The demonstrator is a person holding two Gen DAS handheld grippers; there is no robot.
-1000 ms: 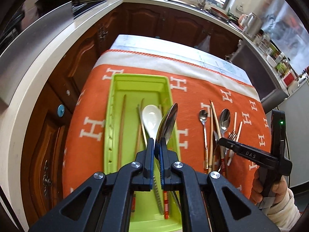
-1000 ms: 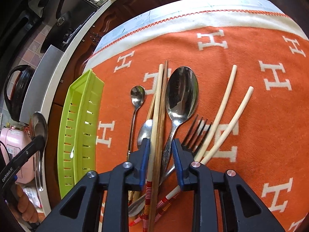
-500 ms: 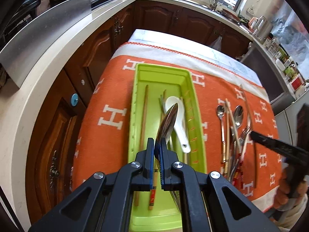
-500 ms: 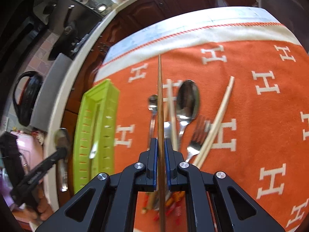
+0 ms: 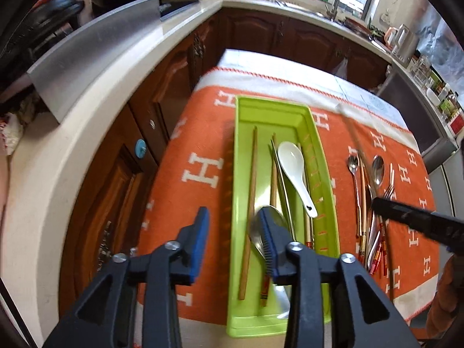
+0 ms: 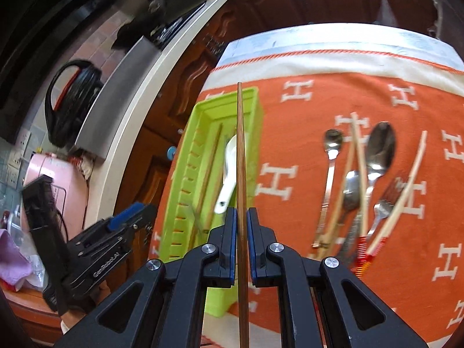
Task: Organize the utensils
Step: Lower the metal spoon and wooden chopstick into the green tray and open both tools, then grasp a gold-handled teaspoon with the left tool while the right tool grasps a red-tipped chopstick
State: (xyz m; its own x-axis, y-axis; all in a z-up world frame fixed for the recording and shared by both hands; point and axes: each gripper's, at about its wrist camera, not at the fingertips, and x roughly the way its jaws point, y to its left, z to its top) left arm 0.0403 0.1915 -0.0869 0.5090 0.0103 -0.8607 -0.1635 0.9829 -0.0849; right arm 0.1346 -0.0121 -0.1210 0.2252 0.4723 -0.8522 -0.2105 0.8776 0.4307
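A lime green utensil tray [image 5: 327, 174] [image 6: 185, 150] lies on the orange cloth. It holds wooden chopsticks [image 5: 251, 185], a white ceramic spoon [image 5: 293, 162] and a metal spoon [image 5: 258, 232], which lies loose under my left gripper. My left gripper [image 5: 233, 233] is open above the tray's near left part. My right gripper [image 6: 240, 229] is shut on a wooden chopstick [image 6: 240, 150] that points up and forward, held above the tray's right side. Loose spoons, a fork and pale chopsticks [image 6: 362, 174] [image 5: 368, 197] lie in a pile on the cloth to the right.
The table with the orange H-patterned cloth [image 5: 200, 174] stands beside a white kitchen counter [image 5: 87, 110] and brown cabinets. The right gripper's body [image 5: 417, 217] shows above the loose pile. A black kettle [image 6: 72, 98] and a pink appliance [image 6: 55, 174] stand on the counter.
My left gripper has opened and let the metal spoon drop into the tray. My right gripper closed on a wooden chopstick, lifted it from the pile and carried it left toward the tray.
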